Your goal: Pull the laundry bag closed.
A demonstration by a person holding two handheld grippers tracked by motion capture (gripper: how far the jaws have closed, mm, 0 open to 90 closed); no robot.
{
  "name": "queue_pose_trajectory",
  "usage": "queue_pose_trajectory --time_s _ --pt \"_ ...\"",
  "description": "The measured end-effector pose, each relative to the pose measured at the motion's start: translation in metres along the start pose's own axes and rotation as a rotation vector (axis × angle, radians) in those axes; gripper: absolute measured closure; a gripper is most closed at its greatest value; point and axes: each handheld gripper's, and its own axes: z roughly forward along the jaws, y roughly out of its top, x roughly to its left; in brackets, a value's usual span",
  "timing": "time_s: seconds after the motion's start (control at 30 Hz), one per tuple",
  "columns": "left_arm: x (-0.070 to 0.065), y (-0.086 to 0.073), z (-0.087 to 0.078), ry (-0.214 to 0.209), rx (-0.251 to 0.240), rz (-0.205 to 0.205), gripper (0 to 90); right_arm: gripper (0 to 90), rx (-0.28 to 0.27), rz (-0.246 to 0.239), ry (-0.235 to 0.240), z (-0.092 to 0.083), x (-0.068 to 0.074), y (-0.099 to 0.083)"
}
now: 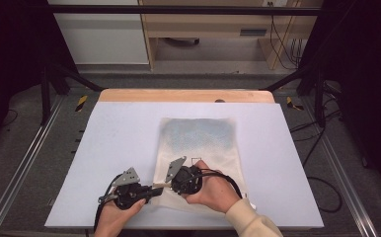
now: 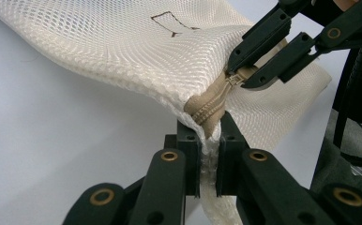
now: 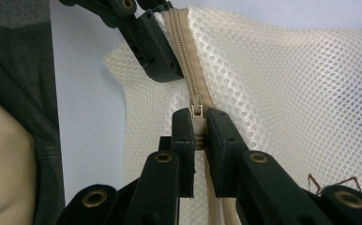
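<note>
High view: a cream mesh bag [image 1: 198, 148] lies flat on the pale table [image 1: 119, 143], its near edge at both grippers. Left gripper view: the left gripper [image 2: 211, 140] pinches the bag's corner — beige zipper tape [image 2: 207, 105] just above. Right gripper view: the right gripper [image 3: 197, 126] clamps the small zipper pull [image 3: 196, 112].

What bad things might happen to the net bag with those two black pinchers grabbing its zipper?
1. The right gripper pinches just the small zipper pull; it might slip out if tugged hard.
2. The left gripper clamps the mesh bag at the zipper end, where the fabric is bunched and lifted; a strong pull could stretch or snag the mesh.
3. The two grippers sit close together, so their jaws might bump.
</note>
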Motion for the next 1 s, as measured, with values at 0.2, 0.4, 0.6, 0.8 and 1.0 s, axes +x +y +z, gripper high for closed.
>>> queue_pose_trajectory --time_s 0.2,0.4,0.6,0.8,1.0 --pt "0.0 0.0 0.0 -0.001 -0.003 -0.002 82.9 82.2 -0.003 0.005 0.0 -0.003 -0.001 -0.004" --pt "0.0 0.0 0.001 -0.002 0.0 0.003 82.9 82.2 0.0 0.004 -0.002 -0.004 -0.002 -0.004" --pt "0.0 0.0 0.0 0.002 -0.001 0.0 82.9 82.2 0.007 0.008 -0.004 -0.003 -0.002 -0.007" --pt "0.001 -0.001 0.001 0.0 0.002 0.0 82.9 82.2 0.01 0.017 -0.011 -0.007 -0.002 -0.011" --pt "0.0 -0.001 0.0 0.006 0.002 -0.002 82.8 82.2 0.02 0.03 -0.02 -0.01 -0.004 -0.019"
